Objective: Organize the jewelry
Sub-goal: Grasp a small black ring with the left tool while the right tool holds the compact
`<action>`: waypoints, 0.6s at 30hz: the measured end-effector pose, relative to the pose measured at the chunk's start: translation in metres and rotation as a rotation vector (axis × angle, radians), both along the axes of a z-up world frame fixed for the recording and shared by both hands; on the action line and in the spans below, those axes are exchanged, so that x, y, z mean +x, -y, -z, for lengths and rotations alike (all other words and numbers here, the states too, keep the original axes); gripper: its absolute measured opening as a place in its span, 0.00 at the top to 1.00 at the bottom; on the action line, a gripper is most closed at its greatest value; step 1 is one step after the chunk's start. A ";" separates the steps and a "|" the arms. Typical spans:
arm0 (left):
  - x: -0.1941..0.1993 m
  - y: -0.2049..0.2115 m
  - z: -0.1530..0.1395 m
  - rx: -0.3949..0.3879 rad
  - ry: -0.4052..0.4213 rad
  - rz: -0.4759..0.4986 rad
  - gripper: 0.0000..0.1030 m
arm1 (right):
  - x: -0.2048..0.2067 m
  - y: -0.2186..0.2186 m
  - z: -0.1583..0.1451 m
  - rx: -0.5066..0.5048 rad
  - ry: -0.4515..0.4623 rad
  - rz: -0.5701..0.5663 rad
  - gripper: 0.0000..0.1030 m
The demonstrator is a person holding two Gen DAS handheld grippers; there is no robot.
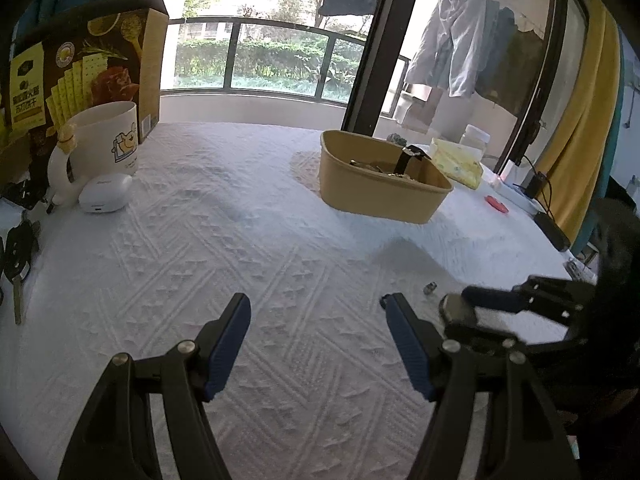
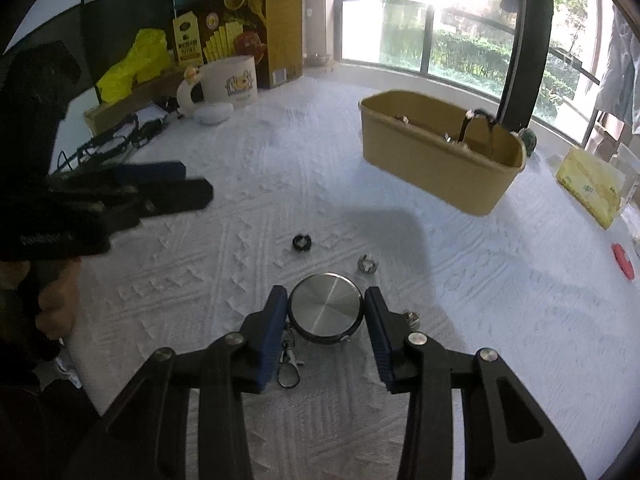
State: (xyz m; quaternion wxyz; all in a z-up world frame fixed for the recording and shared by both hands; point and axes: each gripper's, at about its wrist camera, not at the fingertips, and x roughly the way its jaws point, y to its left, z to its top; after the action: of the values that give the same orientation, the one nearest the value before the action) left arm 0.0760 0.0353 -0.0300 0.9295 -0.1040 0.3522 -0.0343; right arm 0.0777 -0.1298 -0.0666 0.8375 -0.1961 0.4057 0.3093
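Note:
A round silver metal case (image 2: pixel 326 312) with a clasp (image 2: pixel 289 364) lies on the white textured cloth, between the blue pads of my right gripper (image 2: pixel 326 300), which stand close at its sides; whether they press it I cannot tell. A black ring (image 2: pixel 302 242) and a silver ring (image 2: pixel 367 265) lie just beyond it, and another small silver piece (image 2: pixel 411 317) sits by the right finger. A tan box (image 2: pixel 436 168) with jewelry inside stands further back; it also shows in the left wrist view (image 1: pixel 380 188). My left gripper (image 1: pixel 316 308) is open and empty over bare cloth.
A white duck-handled mug (image 1: pixel 106 144), white earbud case (image 1: pixel 105 193), cracker box (image 1: pixel 92 56) and keys (image 1: pixel 18 256) stand at the left. A yellow tissue pack (image 2: pixel 592 186), a red item (image 2: pixel 623 266) and a power strip (image 1: pixel 516 196) lie at the right.

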 end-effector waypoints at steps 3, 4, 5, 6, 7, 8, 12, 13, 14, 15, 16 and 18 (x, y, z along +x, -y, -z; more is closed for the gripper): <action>0.004 0.010 0.000 0.037 -0.014 0.015 0.32 | 0.002 0.005 -0.011 0.026 0.021 0.008 0.64; 0.006 0.013 0.001 0.045 -0.021 0.020 0.32 | 0.003 0.008 -0.014 0.034 0.026 0.013 0.64; 0.007 0.015 0.002 0.050 -0.029 0.026 0.32 | 0.004 0.011 -0.018 0.042 0.032 0.020 0.64; 0.009 0.017 0.003 0.051 -0.035 0.031 0.32 | 0.005 0.014 -0.022 0.051 0.038 0.027 0.64; 0.011 0.020 0.005 0.053 -0.044 0.037 0.32 | 0.006 0.018 -0.026 0.061 0.046 0.033 0.64; 0.013 0.023 0.006 0.056 -0.052 0.042 0.32 | 0.007 0.021 -0.028 0.067 0.052 0.038 0.64; 0.021 0.041 0.006 0.072 -0.062 0.087 0.32 | 0.015 0.038 -0.037 0.083 0.076 0.070 0.64; 0.023 0.046 0.006 0.076 -0.063 0.100 0.33 | 0.018 0.043 -0.039 0.088 0.079 0.078 0.64; 0.024 0.049 0.006 0.078 -0.064 0.109 0.36 | 0.021 0.047 -0.041 0.093 0.082 0.085 0.64; 0.027 0.054 0.006 0.080 -0.069 0.123 0.37 | 0.024 0.052 -0.043 0.098 0.086 0.093 0.64; 0.029 0.059 0.007 0.084 -0.075 0.137 0.40 | 0.025 0.057 -0.044 0.100 0.089 0.099 0.64; 0.035 0.068 0.011 0.096 -0.097 0.156 0.43 | 0.030 0.067 -0.048 0.108 0.097 0.115 0.64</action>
State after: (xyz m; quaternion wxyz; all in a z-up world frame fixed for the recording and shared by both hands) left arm 0.1115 -0.0325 -0.0414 0.9097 -0.0333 0.4051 -0.0848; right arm 0.1076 -0.1971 -0.0186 0.8818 -0.1418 0.3580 0.2722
